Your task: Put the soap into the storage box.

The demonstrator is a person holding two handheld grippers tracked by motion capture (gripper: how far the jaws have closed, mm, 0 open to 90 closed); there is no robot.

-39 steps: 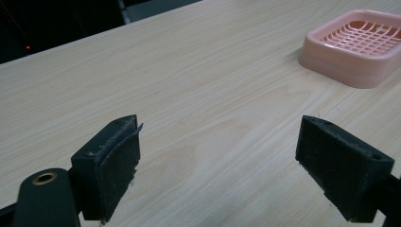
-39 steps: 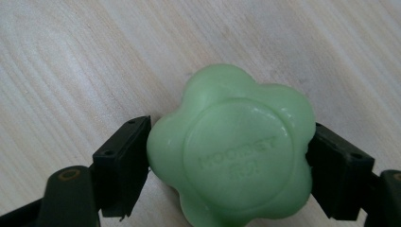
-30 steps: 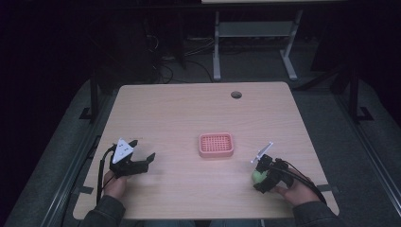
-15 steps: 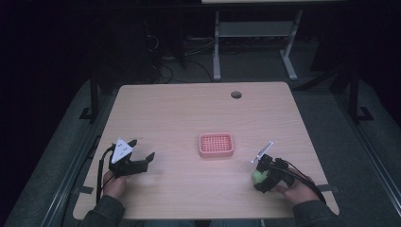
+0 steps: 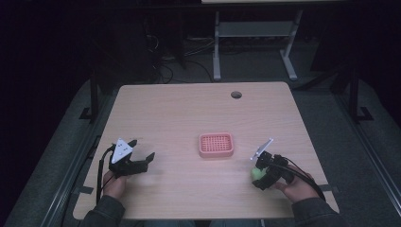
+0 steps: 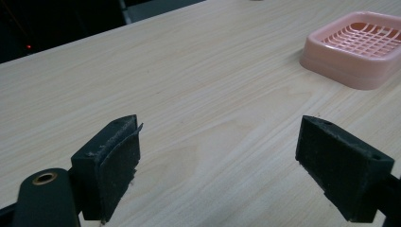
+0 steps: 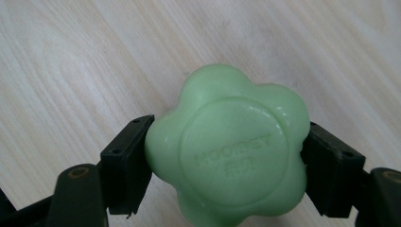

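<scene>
A green flower-shaped soap bar [image 7: 227, 151] is pinched between the two black jaws of the right gripper [image 7: 227, 161], one pad pressed against each side of it, with embossed lettering seen on its flat face. In the high view the right gripper [image 5: 265, 175] is held low over the near right part of the wooden table [image 5: 189, 109], and the soap [image 5: 257, 173] is seen as a small green lump at its tip; whether the bar rests on the wood or is lifted just clear of it cannot be told. A pink slotted soap dish [image 5: 216, 144] is found ahead of that gripper and off towards the left gripper's side, near but apart from the soap.

The left gripper [image 6: 227, 156] is kept spread wide, nothing between its pads, bare table seen beyond them, and the pink dish [image 6: 359, 49] is seen ahead of it and off to one side. In the high view it [image 5: 137, 158] is held well apart from the dish.

The step in hand is judged to be the grasp and lift of the soap, with the carry to the dish not yet made. For the next move, the bar would need to be raised clear of the table, carried forward and inward until it is over the grid of the dish, lowered flat, and only then released. A steady squeeze is called for, since the smooth rounded lobes could slip from the pads.
</scene>
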